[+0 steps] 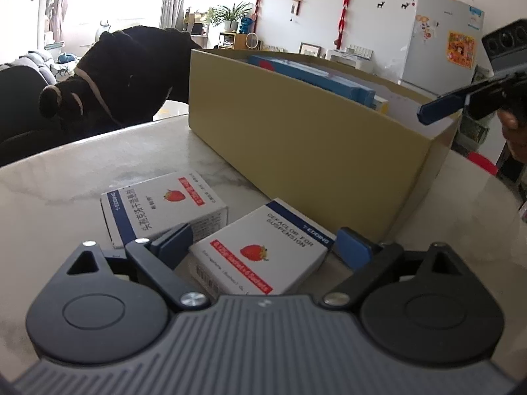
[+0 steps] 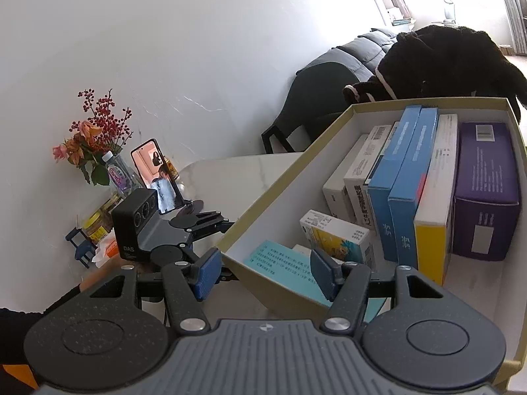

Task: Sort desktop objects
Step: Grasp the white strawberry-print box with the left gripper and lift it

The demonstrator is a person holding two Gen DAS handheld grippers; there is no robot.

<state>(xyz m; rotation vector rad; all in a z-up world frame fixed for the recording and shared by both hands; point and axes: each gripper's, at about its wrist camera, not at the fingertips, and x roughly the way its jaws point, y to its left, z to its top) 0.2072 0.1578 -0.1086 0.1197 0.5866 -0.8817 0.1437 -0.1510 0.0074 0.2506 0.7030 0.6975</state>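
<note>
Left wrist view: your left gripper (image 1: 263,243) stands spread around a white medicine box (image 1: 263,250) on the table (image 1: 66,181), beside its twin (image 1: 161,207), presumably to seize it. Your right gripper (image 2: 263,273) hangs spread, empty, over the cardboard box (image 2: 280,177) of upright packets (image 2: 411,181).

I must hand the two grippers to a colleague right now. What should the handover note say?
Left gripper: open, its fingers on either side of the nearer white medicine box on the table, not yet closed on it.
Right gripper: open and empty, over the near corner of the cardboard box.
Done: several boxes already stand in a row inside, among them two blue boxes and a purple box; a small yellow pack lies flat.
Left: the nearer medicine box and the second medicine box beside it on the table.
</note>
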